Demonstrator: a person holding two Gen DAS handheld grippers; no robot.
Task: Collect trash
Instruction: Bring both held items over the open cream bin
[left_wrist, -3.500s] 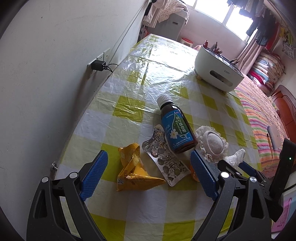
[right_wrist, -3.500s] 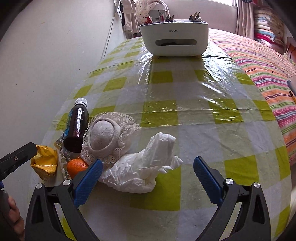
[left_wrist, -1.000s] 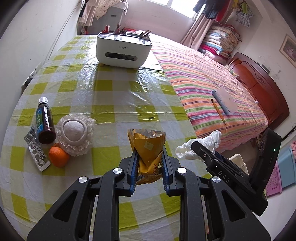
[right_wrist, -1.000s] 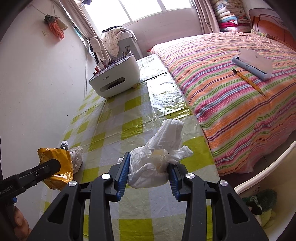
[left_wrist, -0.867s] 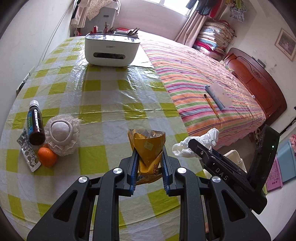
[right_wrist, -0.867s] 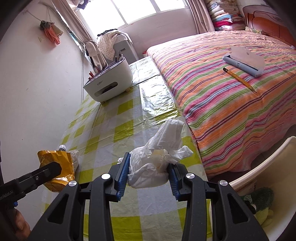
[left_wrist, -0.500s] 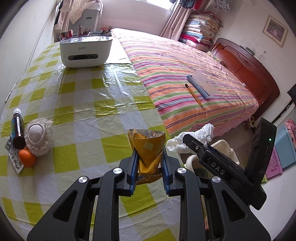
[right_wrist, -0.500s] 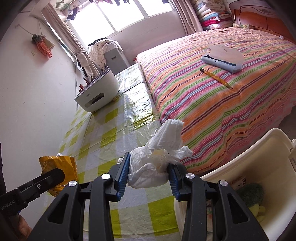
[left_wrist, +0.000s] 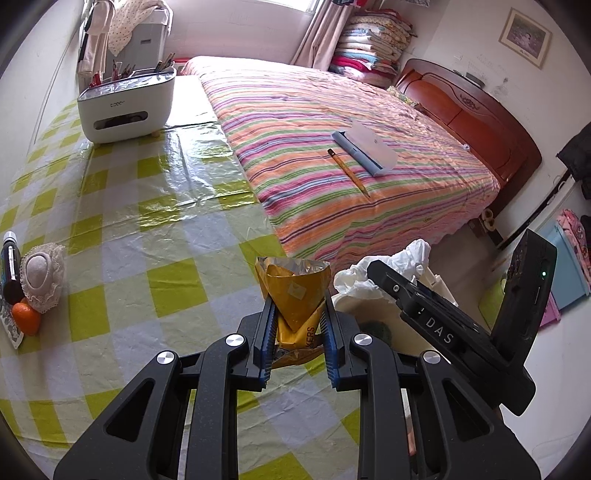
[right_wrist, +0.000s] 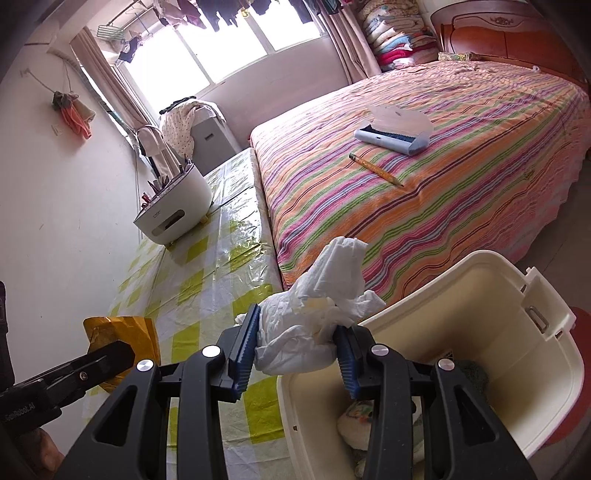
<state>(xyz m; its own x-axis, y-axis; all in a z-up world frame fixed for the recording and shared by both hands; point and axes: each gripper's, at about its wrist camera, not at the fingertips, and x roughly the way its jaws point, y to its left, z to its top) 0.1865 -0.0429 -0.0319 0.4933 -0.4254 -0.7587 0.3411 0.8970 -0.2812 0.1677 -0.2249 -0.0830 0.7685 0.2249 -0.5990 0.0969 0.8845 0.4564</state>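
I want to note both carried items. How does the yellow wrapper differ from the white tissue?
The yellow wrapper is glossy foil, folded to a cone; the white tissue is matt, soft and crumpled. The wrapper sits in the left tongs over the checked table; the tissue in the right tongs is at the cream bin rim. Both are clamped.

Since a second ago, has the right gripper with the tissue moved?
Yes. The right gripper, shut on the tissue, has travelled off the checked table edge toward the cream bin, which now sits under its right finger.
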